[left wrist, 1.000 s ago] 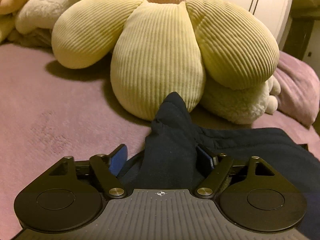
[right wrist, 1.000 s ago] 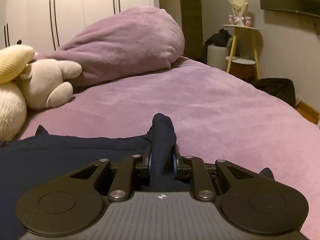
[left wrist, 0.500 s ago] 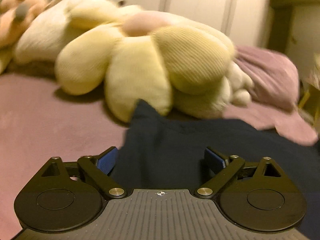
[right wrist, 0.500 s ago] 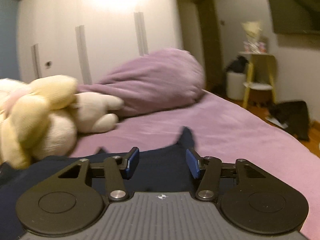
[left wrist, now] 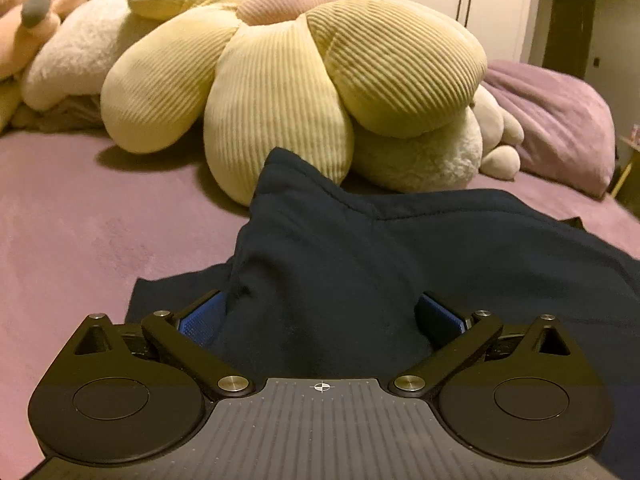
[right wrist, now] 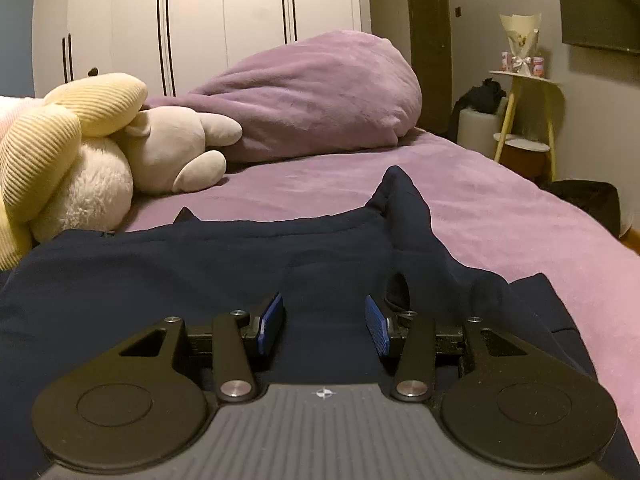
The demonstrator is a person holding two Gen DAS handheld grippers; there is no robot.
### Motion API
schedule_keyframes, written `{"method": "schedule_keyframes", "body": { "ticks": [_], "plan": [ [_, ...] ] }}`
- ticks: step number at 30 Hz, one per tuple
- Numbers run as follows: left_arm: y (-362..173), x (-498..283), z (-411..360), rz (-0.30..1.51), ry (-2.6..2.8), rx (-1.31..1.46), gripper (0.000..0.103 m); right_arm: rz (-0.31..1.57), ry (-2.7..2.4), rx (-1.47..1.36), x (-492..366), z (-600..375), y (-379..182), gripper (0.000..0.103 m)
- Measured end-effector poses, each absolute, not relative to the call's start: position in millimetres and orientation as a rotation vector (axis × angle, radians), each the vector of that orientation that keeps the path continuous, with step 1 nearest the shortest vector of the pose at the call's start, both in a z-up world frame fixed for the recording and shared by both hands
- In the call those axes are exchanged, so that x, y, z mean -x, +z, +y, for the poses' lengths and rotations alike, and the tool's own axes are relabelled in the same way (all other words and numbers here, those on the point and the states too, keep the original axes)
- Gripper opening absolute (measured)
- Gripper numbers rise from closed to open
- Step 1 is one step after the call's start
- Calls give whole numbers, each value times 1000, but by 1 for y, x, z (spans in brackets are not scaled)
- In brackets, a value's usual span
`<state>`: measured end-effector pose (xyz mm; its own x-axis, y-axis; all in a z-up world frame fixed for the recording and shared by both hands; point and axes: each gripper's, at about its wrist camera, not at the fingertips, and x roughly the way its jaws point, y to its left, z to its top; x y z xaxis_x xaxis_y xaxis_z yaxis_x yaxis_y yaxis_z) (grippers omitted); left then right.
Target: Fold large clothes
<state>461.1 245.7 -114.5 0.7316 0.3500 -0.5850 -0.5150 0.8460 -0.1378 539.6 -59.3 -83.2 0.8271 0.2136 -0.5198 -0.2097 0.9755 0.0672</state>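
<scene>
We read no brand, label or writing anywhere. Low in the left wrist view, our left gripper (left wrist: 320, 316) has just been opening to full width; the dark navy fabric garment (left wrist: 360, 264) bulges between its blue pads without being pinched. Our right gripper (right wrist: 323, 322) stands half spread over the garment (right wrist: 200, 264), gripping nothing. The garment lies on the purple bedspread (right wrist: 500, 208); beyond sits the yellow ribbed flower-shaped cushion (left wrist: 280, 92).

Navy garment (left wrist: 400, 264) cut off right; television (right wrist: 600, 4) cropped.
</scene>
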Motion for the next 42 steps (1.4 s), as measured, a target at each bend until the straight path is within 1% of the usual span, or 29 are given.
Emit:
{"method": "schedule_keyframes", "body": {
  "ticks": [3, 12, 15, 17, 19, 22, 25, 26, 28, 30, 33, 36, 38, 39, 40, 41, 42],
  "plan": [
    [-115, -464, 245, 581, 488, 297, 103, 539, 236, -35, -537, -64, -87, 45],
    [-108, -458, 246, 620, 488, 298, 103, 553, 221, 11, -535, -57, -82, 46],
    [-100, -435, 248, 641, 455, 343, 103, 578, 224, 21, -532, -59, -76, 47],
    [-94, -403, 251, 644, 402, 392, 103, 602, 244, -11, -521, -71, -67, 47],
    [-92, -364, 252, 666, 368, 409, 103, 627, 284, -91, -501, -96, -58, 48],
    [-100, -302, 252, 746, 334, 469, 103, 669, 327, -221, -451, -153, -45, 48],
    [-105, -253, 256, 713, 307, 642, 103, 692, 356, -356, -390, -211, -36, 50],
    [-103, -244, 255, 683, 303, 681, 103, 706, 358, -410, -375, -225, -36, 55],
    [-102, -244, 258, 670, 268, 763, 103, 768, 342, -522, -355, -246, -42, 70],
    [-105, -254, 260, 673, 245, 836, 103, 791, 305, -593, -348, -258, -51, 69],
    [-110, -272, 263, 666, 216, 924, 103, 836, 303, -834, -359, -273, -72, 69],
    [-120, -288, 265, 647, 248, 992, 103, 820, 264, -933, -374, -276, -80, 69],
    [-122, -296, 266, 638, 273, 1011, 103, 818, 243, -984, -388, -274, -85, 65],
    [-123, -299, 266, 634, 283, 1016, 99, 826, 222, -998, -395, -272, -88, 62],
    [-122, -302, 267, 638, 298, 1016, 93, 835, 200, -1012, -401, -270, -91, 54],
    [-122, -303, 269, 656, 327, 1008, 72, 841, 185, -1026, -406, -267, -95, 49],
    [-123, -303, 272, 669, 331, 1021, 65, 849, 174, -1043, -411, -266, -98, 46]
  ]
}}
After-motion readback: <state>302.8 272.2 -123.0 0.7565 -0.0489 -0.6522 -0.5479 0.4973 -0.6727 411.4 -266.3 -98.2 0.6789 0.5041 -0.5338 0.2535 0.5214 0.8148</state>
